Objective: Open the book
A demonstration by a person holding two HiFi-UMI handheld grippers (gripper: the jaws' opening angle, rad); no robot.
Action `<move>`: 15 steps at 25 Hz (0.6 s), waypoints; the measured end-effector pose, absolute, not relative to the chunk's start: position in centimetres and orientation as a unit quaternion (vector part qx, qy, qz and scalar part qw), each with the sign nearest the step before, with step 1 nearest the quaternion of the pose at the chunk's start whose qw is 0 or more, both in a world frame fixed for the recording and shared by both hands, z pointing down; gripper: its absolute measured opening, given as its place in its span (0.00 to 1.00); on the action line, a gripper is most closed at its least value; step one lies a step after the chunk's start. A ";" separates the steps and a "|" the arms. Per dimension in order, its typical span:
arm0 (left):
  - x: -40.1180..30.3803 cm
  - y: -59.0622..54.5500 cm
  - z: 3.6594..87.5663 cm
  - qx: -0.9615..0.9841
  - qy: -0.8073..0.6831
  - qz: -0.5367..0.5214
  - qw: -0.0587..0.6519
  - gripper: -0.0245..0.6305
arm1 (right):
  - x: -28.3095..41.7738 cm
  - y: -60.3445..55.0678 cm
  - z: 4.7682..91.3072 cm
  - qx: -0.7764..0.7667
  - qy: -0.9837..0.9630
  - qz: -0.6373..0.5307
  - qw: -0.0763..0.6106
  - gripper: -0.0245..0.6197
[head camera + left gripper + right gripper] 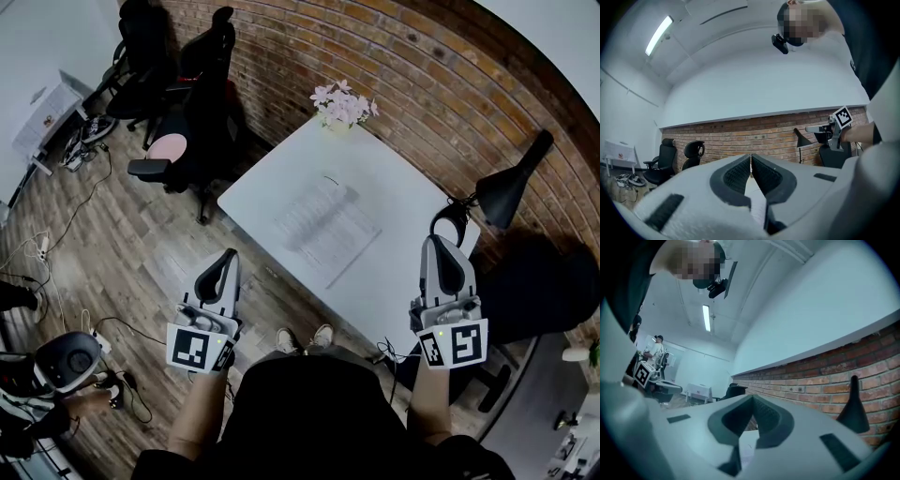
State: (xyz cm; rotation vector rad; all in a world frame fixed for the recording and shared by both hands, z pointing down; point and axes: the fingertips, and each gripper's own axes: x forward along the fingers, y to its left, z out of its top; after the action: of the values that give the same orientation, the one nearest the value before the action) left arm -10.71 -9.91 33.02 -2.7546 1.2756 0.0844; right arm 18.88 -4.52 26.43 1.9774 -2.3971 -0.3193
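The book (323, 230) lies open on the white table (394, 183), its pale printed pages facing up. My left gripper (225, 255) is held off the table's near left corner, above the wooden floor, well short of the book. Its jaws are shut with nothing between them (751, 157). My right gripper (441, 242) is raised over the table's near right edge, to the right of the book and apart from it. It too is shut and empty (752, 399). Both point roughly level toward the brick wall.
A vase of pale pink flowers (344, 105) stands at the table's far corner. A black desk lamp (506, 192) rises at the table's right side. Black office chairs (197, 103) stand to the far left, and cables lie on the floor (56, 244).
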 end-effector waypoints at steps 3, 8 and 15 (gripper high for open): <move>-10.9 -9.8 32.9 -0.905 0.422 0.026 0.052 0.08 | 18.6 -3.3 25.9 0.636 -0.764 -0.109 -0.001 0.06; -11.5 -9.6 32.8 -0.903 0.425 0.025 0.054 0.08 | 17.8 -1.9 26.0 0.640 -0.759 -0.121 -0.006 0.06; -12.1 -9.2 32.8 -0.900 0.431 0.021 0.057 0.08 | 17.2 -1.9 26.1 0.635 -0.763 -0.122 -0.010 0.06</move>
State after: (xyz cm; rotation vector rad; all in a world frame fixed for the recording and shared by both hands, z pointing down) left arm -12.12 -9.17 32.77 -2.7304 1.3063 0.0647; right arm 17.16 -1.94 26.13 2.0063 -2.4127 -0.3860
